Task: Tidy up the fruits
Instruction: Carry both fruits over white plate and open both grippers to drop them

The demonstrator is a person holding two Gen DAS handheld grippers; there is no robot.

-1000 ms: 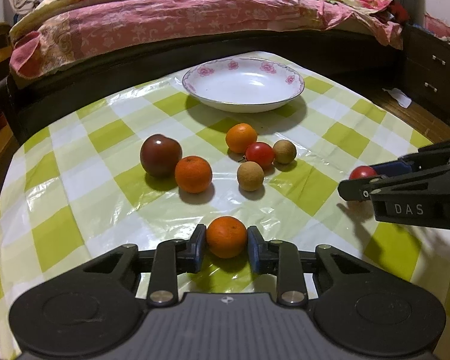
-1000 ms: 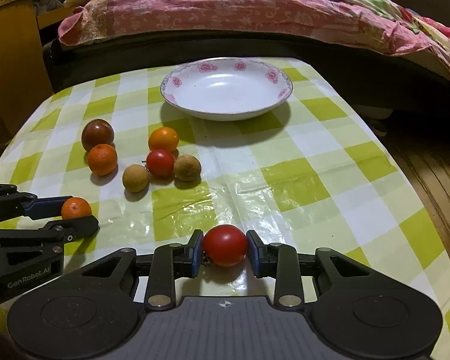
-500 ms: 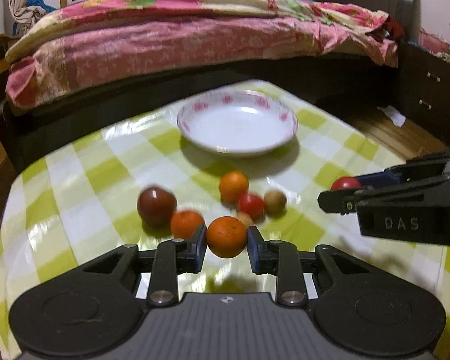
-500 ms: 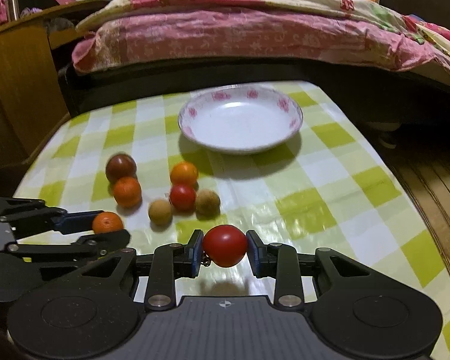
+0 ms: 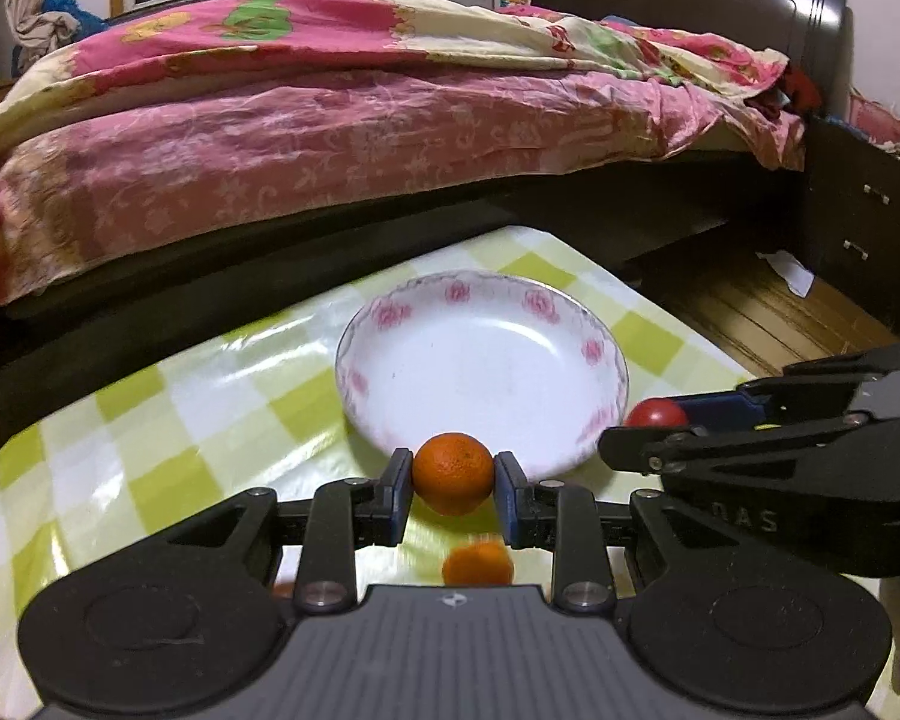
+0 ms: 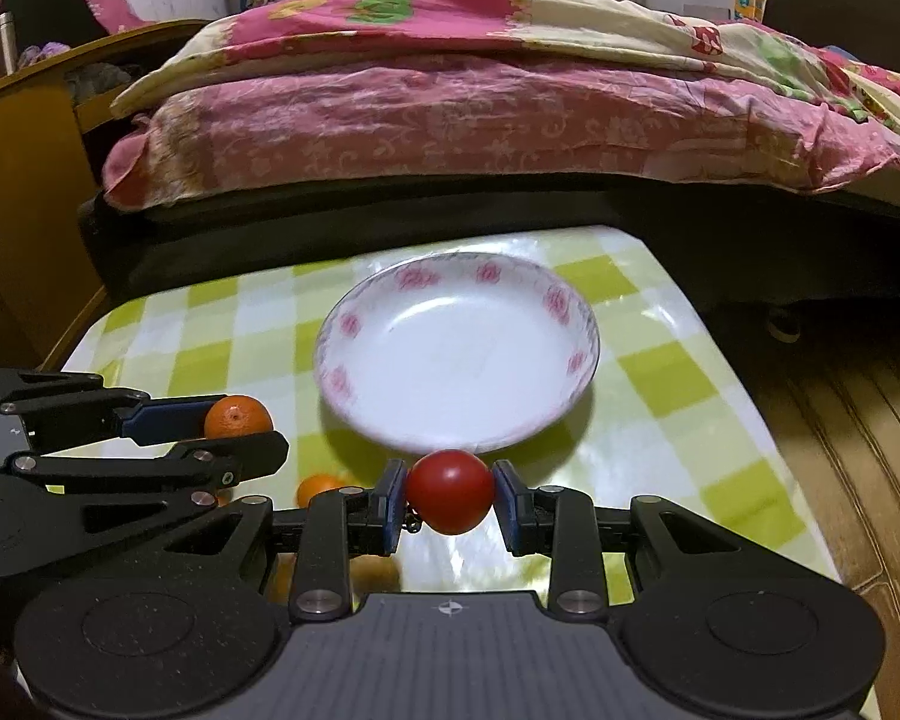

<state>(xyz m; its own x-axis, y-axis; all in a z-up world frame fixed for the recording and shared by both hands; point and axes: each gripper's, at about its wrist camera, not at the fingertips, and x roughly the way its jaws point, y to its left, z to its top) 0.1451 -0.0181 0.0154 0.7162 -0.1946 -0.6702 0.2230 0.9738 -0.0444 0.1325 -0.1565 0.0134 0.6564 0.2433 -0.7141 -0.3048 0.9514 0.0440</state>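
My left gripper [image 5: 453, 474] is shut on an orange [image 5: 453, 471], held in the air just short of the near rim of the white plate with pink flowers [image 5: 480, 300]. My right gripper [image 6: 450, 492] is shut on a red tomato [image 6: 450, 491], also raised and close to the plate's near rim [image 6: 456, 267]. Each gripper shows in the other's view: the right gripper [image 5: 642, 426] with its tomato at the right, the left gripper [image 6: 252, 420] with its orange at the left. Nothing lies in the plate. Another orange [image 5: 477, 564] lies on the table below my left fingers.
The table wears a green and white checked cloth [image 5: 150, 420]. An orange [image 6: 318, 487] and a brownish fruit [image 6: 375, 573] peek out under the right gripper. A bed with a pink quilt [image 5: 330, 120] stands just behind the table. Wooden floor [image 6: 840, 420] lies to the right.
Both grippers have risen from the table and moved forward toward the plate, each keeping its fruit. The fruits left on the cloth have slipped below and behind the grippers.
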